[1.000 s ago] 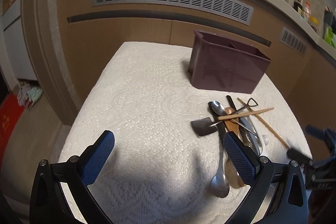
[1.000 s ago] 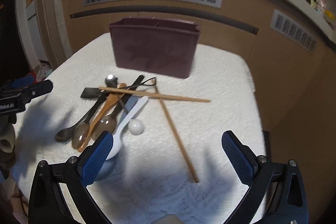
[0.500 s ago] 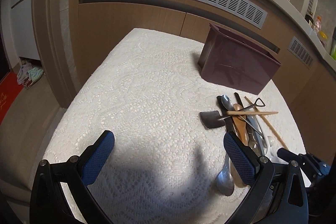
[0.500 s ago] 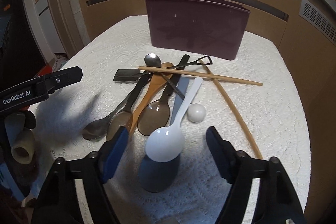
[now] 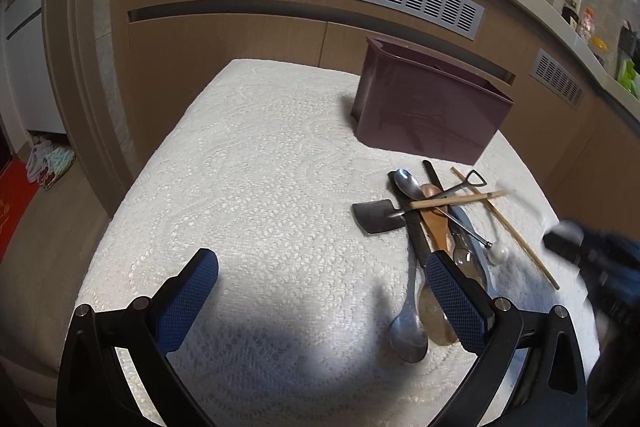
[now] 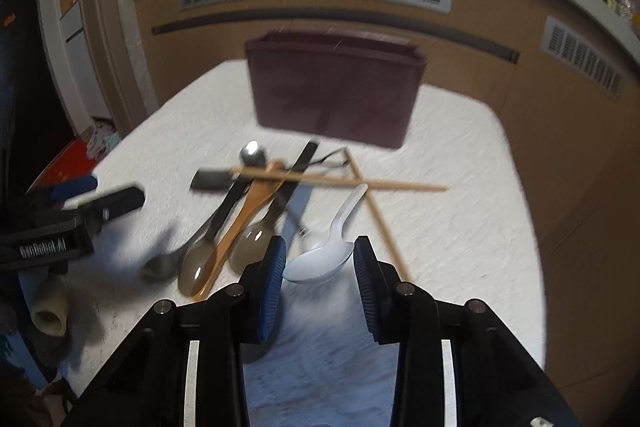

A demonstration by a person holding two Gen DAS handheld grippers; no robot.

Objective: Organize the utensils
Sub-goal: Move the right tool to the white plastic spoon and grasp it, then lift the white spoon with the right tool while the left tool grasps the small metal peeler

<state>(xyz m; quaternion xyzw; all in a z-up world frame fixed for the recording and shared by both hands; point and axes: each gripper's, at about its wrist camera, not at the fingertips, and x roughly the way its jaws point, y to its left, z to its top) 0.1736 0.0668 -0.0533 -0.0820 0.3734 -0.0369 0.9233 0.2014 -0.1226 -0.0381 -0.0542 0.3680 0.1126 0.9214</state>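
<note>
The right gripper [image 6: 319, 261] has just been closing its blue-padded jaws, and the bowl of the white plastic spoon [image 6: 325, 255] now sits between them, its edges at both pads, handle pointing to 1 o'clock; the picture is blurred, so a firm clamp cannot be told. The left gripper [image 5: 320, 297] hangs with its jaws wide apart over the white lace tablecloth [image 5: 260, 187], nothing between them. At 11 o'clock from the spoon lies the heap of utensils: a steel spoon [image 5: 409, 323], an amber wooden spoon [image 6: 236, 227], a small black spatula [image 5: 376, 215] and two wooden chopsticks [image 6: 340, 181] crossed on top. Beyond the heap, at 12 o'clock, stands the dark maroon rectangular plastic holder [image 6: 334, 91], upright on the cloth.
</note>
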